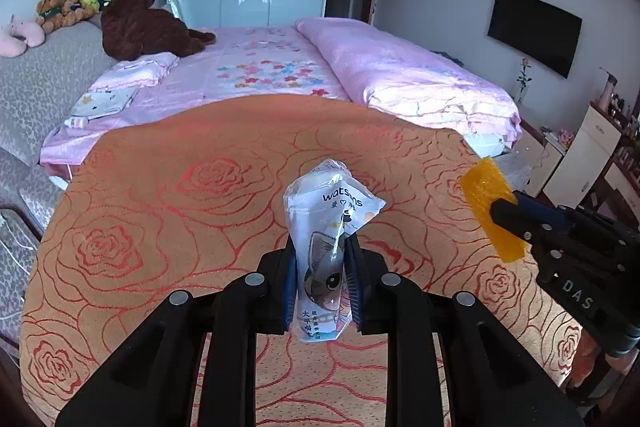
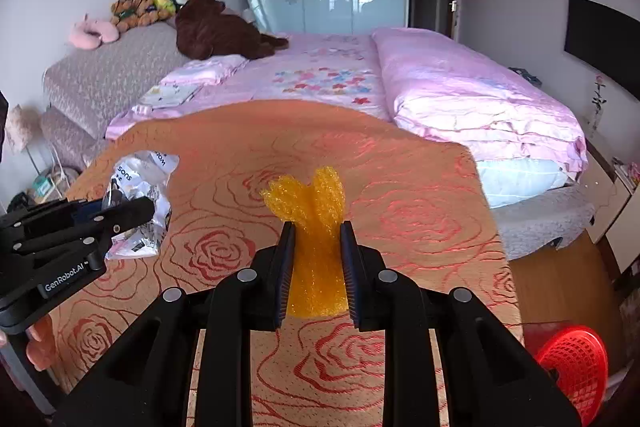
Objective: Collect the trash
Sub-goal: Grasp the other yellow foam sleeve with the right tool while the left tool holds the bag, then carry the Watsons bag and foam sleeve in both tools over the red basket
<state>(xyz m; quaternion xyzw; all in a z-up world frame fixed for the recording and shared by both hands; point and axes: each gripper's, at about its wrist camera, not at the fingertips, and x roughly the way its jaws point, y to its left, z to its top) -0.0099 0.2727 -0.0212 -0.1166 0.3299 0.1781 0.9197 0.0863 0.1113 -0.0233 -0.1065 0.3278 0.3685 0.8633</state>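
Left gripper [image 1: 320,259] clenched on a white plastic wrapper [image 1: 326,227]; pads pinch its lower half, crumpled top standing free above the jaws. Right gripper [image 2: 316,263] clenched on a piece of yellow bubbly plastic [image 2: 314,227], gathered at the pinch and fanning out above. Both pieces held clear of the orange rose-patterned blanket [image 1: 180,207] on the bed, none of either touching it. Held low and upright, likely so each stays secure while carried off together, one piece per gripper.

Red mesh basket [image 2: 576,363] on the floor at lower right of the right wrist view, beside the bed: probable drop point, though that is a judgement. Nothing visible inside it from this angle.

Writing: wrapper reads "watsons", with Chinese characters below and a cartoon cat face. Left gripper body marked "GenRobot.AI"; right gripper body shows letters "DAS".

Blanket otherwise shows no further trash in either view.
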